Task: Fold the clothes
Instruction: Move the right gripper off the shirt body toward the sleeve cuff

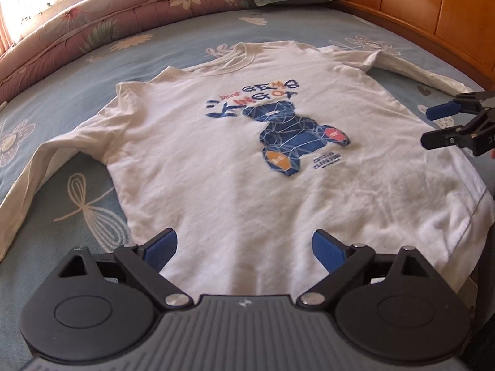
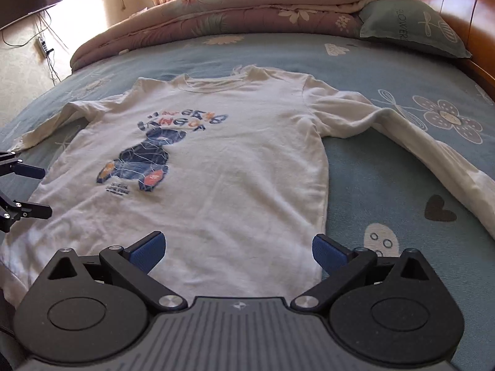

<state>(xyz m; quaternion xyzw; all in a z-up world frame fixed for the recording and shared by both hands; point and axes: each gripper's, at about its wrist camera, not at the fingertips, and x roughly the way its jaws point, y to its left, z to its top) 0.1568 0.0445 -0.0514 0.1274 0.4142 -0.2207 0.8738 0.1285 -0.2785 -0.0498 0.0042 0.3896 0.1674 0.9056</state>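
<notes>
A white long-sleeved shirt (image 1: 235, 160) with a blue bear print lies flat and face up on the bed, both sleeves spread out to the sides. My left gripper (image 1: 244, 249) hovers over the shirt's hem, jaws wide apart with nothing between them. In the right wrist view the same shirt (image 2: 222, 179) fills the middle. My right gripper (image 2: 236, 252) stands open above the hem near its right corner, holding nothing. Each gripper shows in the other's view: the right gripper (image 1: 433, 126) at the right edge, the left gripper (image 2: 40, 190) at the left edge, both open.
The bed has a blue flowered sheet (image 2: 386, 160). A rolled pink quilt (image 2: 235, 15) and a green pillow (image 2: 411, 27) lie along its far side. A wooden headboard (image 1: 433, 9) curves round on the right. A floor with cables (image 2: 40, 49) lies beyond the far left corner.
</notes>
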